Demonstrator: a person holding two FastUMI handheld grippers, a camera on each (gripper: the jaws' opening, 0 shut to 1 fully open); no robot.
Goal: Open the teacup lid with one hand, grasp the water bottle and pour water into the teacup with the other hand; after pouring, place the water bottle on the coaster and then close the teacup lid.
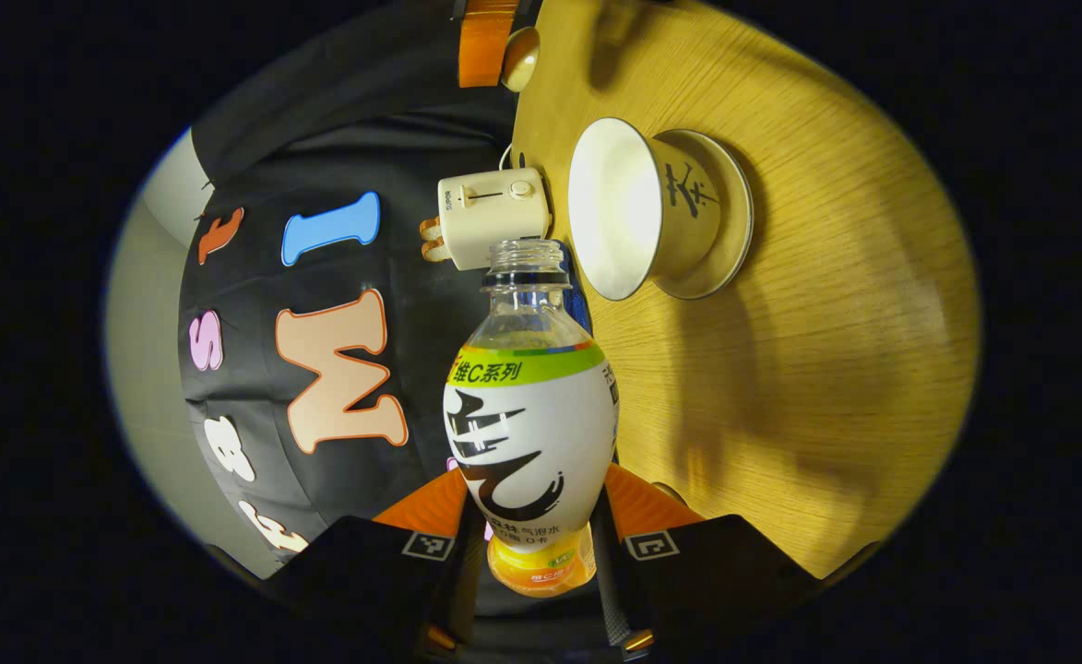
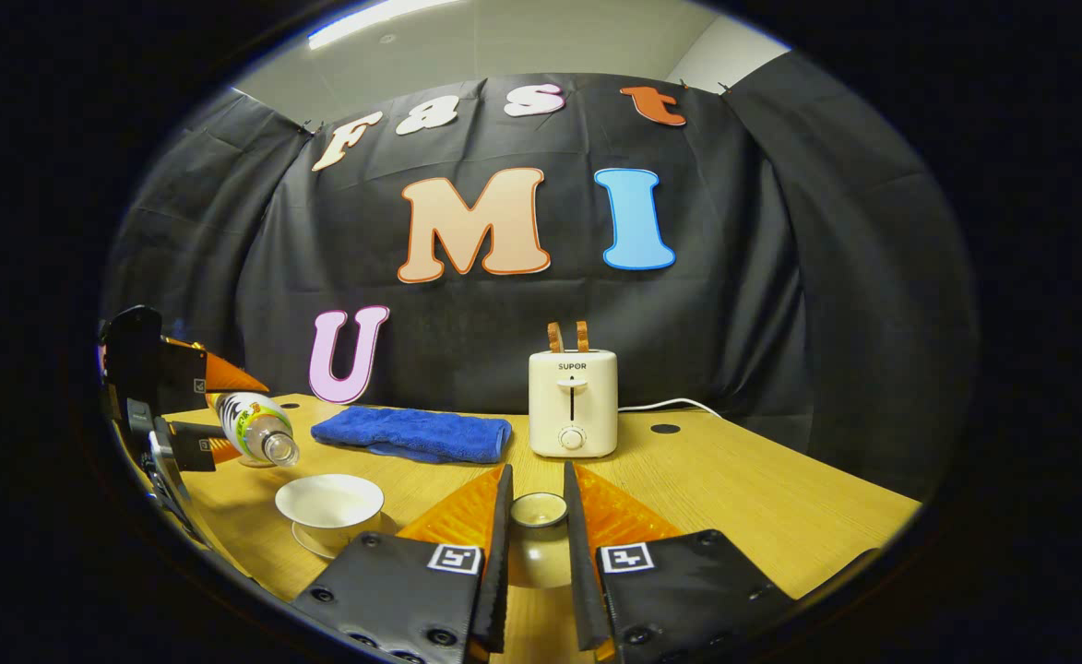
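**Q:** Fingers first: what does each pair have hold of?

**A:** Both fingers of the left gripper (image 1: 533,539) press on the lower body of the water bottle (image 1: 531,433), one on each side. The right gripper (image 2: 537,535) has its fingers drawn close on the teacup lid (image 2: 539,510), which sits between them, lifted off the cup.

**Q:** How is the bottle held?

**A:** Tipped over, its open, capless neck pointing toward the teacup (image 1: 637,207). In the right gripper view the bottle's mouth hangs just above and behind the cup's rim. That tilt looks like the pouring step; I cannot make out a stream of water.

**Q:** And the cup?

**A:** White, open, standing on its saucer (image 1: 730,231) on the wooden table (image 1: 826,350). The lid is likely held aside so the cup stays clear for pouring.

**Q:** What else is nearby?

**A:** A cream toaster (image 2: 573,403) stands at the back, with a folded blue towel (image 2: 411,434) beside it. I cannot pick out the coaster.
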